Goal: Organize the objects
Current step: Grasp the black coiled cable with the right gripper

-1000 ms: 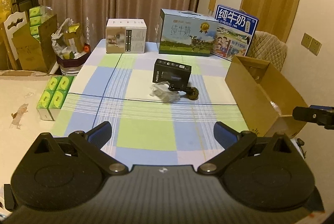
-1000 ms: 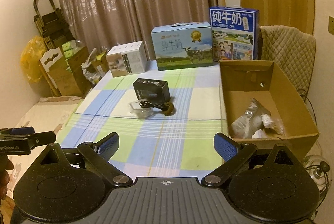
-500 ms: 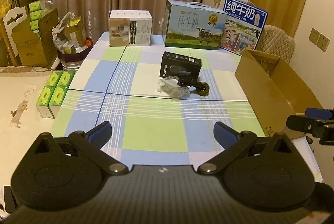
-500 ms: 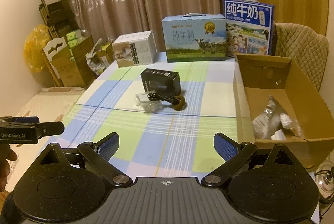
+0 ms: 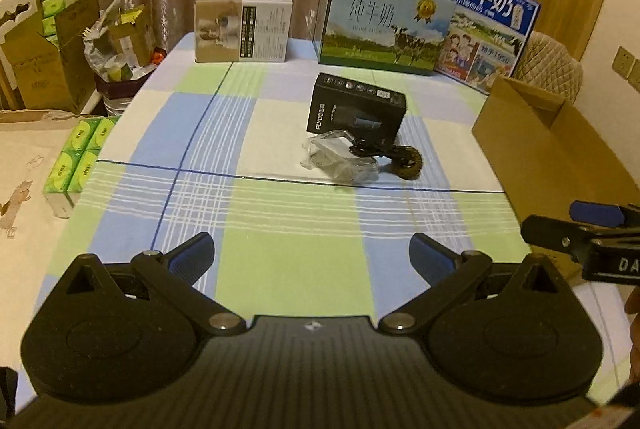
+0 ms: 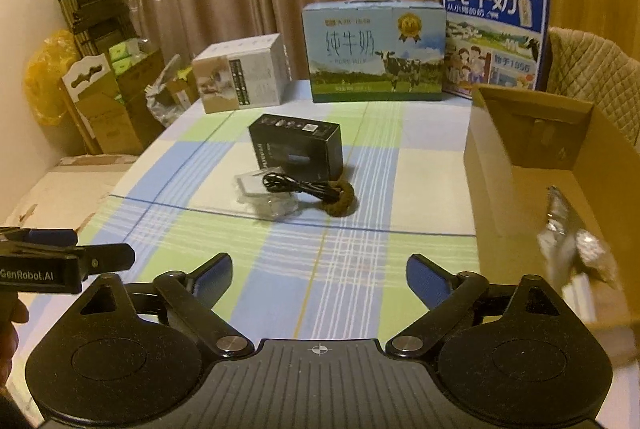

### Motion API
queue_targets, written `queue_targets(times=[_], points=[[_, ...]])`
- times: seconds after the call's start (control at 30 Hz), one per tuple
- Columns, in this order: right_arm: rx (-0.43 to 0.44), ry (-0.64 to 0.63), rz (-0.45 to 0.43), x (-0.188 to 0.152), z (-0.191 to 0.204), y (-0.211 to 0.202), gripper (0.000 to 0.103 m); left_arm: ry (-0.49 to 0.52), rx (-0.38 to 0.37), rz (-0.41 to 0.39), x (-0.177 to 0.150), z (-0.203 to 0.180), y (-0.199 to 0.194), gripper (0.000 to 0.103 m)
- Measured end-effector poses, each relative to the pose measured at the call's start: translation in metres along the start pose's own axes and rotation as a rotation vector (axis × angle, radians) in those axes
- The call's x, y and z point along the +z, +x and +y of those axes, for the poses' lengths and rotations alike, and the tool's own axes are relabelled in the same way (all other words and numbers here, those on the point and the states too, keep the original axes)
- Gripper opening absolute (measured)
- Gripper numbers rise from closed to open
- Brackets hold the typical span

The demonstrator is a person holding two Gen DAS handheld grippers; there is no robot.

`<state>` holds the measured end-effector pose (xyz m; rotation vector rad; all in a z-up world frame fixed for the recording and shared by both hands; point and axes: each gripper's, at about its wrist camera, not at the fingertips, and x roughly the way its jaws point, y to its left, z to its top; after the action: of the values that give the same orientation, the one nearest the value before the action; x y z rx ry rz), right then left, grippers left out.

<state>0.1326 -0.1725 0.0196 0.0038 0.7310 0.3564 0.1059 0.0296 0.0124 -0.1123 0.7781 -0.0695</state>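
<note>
Both the left tool (image 5: 311,256) and the closing right tool (image 6: 319,276) stand apart and empty; a black box (image 6: 297,145) lies mid-tabletop (image 6: 280,293).

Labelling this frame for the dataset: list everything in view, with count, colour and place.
checked tablecloth: 1, blue, green and white, covers the table.
black rectangular box: 1, table centre.
clear plastic bag: 1, in front of the black box.
black cable: 1, coiled on the bag.
brown woven ring: 1, right of the bag.
white carton: 1, far edge, left.
milk cartons: 2, light blue and dark blue, far edge.
brown cardboard box: 1, open, right side, crumpled packaging inside.
green packs: 4, left of the table.
left gripper: black, blue pads, open, empty.
right gripper: same, closing slightly, empty.
</note>
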Motion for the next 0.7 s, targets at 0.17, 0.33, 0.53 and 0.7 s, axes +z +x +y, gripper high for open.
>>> queue_targets(times=[0.17,0.33,0.53,0.7], points=[[-0.015,-0.029,0.031,0.011,-0.009,0.051,0.077,0.003,0.006,0.021,0.015,0.005,0.043,0.102],[-0.011,-0.027,0.033,0.022,-0.019,0.091,0.065,0.024,0.014,0.019,0.037,0.007,0.081,0.102],[-0.001,-0.255,0.025,0.024,-0.007,0.129,0.054,0.093,0.021,0.048,0.053,0.009,0.123,0.102],[-0.02,-0.48,0.002,0.018,0.006,0.158,0.045,0.112,0.001,0.056,0.064,0.014,0.144,0.102]])
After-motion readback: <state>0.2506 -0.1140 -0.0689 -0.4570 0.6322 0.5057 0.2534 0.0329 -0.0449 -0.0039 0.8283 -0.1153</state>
